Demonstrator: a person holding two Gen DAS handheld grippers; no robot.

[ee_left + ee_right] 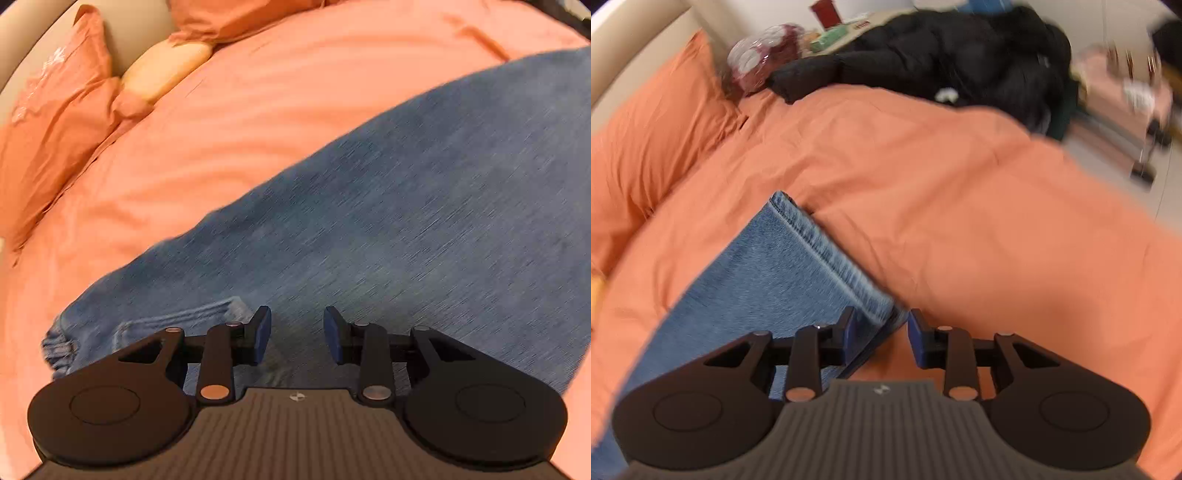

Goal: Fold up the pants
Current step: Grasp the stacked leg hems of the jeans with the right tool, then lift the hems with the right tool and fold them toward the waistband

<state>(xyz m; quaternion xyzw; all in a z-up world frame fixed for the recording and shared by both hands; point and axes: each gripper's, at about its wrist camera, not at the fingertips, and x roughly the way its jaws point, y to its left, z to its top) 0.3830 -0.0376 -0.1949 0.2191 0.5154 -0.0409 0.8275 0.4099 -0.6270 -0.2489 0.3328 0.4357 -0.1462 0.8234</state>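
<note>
Blue denim pants (388, 206) lie on an orange duvet (258, 110). In the left wrist view my left gripper (297, 334) is open just above the denim, near a stitched seam at the waist end (177, 317); nothing is between its blue pads. In the right wrist view the pants' leg (757, 273) runs away from me, its hemmed cuff edge (827, 254) facing right. My right gripper (881, 338) is open at the near corner of that hem, its left pad (851, 332) over the denim, its right pad (918, 339) over the duvet.
Orange pillows (48, 122) (646, 136) lie at the left by a beige headboard (140, 40). A black jacket (942, 55) and cluttered items (768, 55) sit beyond the bed's far edge. A pink wheeled case (1119, 110) stands at the right.
</note>
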